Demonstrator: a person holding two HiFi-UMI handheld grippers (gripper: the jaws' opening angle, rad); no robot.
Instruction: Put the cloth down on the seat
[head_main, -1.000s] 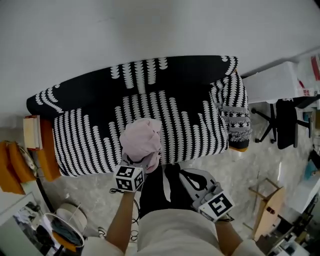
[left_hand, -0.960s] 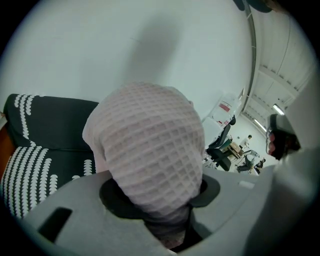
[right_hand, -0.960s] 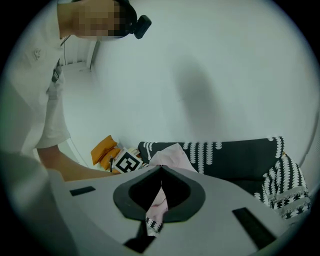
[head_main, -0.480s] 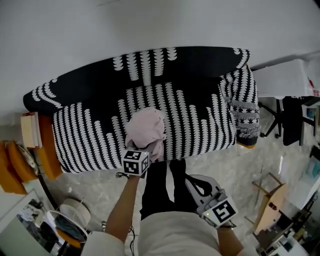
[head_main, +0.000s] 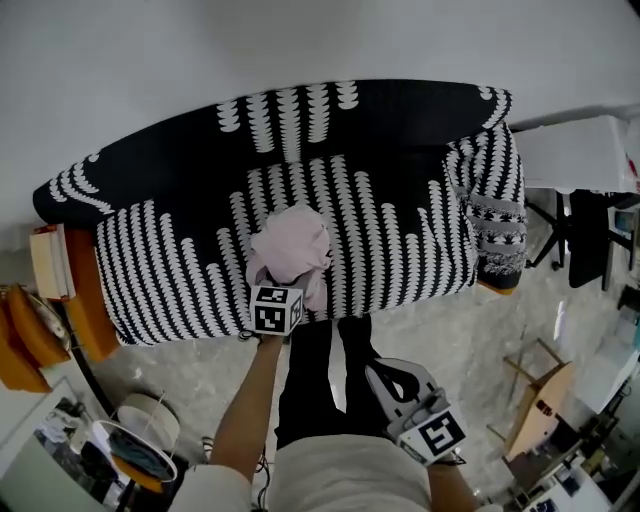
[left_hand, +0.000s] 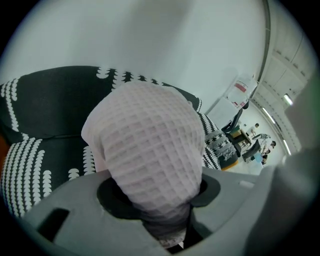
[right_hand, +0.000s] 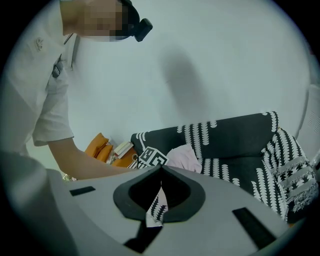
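A pale pink waffle-weave cloth (head_main: 292, 250) is bunched up over the front middle of the seat (head_main: 180, 270) of a black sofa with white patterned stripes. My left gripper (head_main: 284, 288) is shut on the cloth's near end. In the left gripper view the cloth (left_hand: 150, 145) bulges out of the jaws and hides the fingertips. I cannot tell whether it touches the seat. My right gripper (head_main: 384, 372) hangs low beside the person's legs, off the sofa. Its tips meet in the right gripper view (right_hand: 160, 169), with nothing held.
The person's black trousers (head_main: 315, 370) stand against the sofa's front edge. Orange cushions and books (head_main: 58, 270) lie at the sofa's left end. A round basket (head_main: 140, 440) stands near left. A white table (head_main: 575, 155), an office chair (head_main: 585, 235) and a wooden stool (head_main: 535, 400) are on the right.
My left gripper has sunk toward the seat with the cloth still in it. The right gripper has dropped a little and drawn back toward the person.
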